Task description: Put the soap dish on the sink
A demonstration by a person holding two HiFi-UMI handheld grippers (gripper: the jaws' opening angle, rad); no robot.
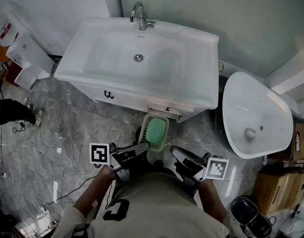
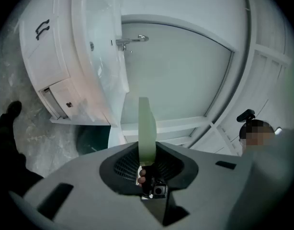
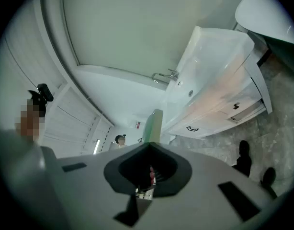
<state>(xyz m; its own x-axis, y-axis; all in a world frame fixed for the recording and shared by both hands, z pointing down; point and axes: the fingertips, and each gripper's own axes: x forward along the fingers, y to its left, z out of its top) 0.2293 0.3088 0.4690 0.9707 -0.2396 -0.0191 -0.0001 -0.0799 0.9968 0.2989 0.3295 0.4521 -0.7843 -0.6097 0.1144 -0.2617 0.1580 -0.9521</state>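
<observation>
Soap dish [image 1: 156, 131], pale green slatted plastic, hung before the white rectangular ceramic sink [image 1: 191, 43], near its cabinet's black W-like logo [image 1: 109, 94]. The left gripper [image 1: 142, 147] clamped its near edge. The right gripper [image 1: 174, 150] sat closed just beside it.

Wearer and rig
Beige shirt [image 1: 159, 202], dark print [image 1: 116, 209] at 7 o'clock; black left gripper [image 1: 145, 145], right gripper [image 1: 174, 149]; white square-marked cubes [image 1: 99, 153].

A white basin [image 1: 256, 115] lies near what seem cardboard boxes [image 1: 273, 190].
</observation>
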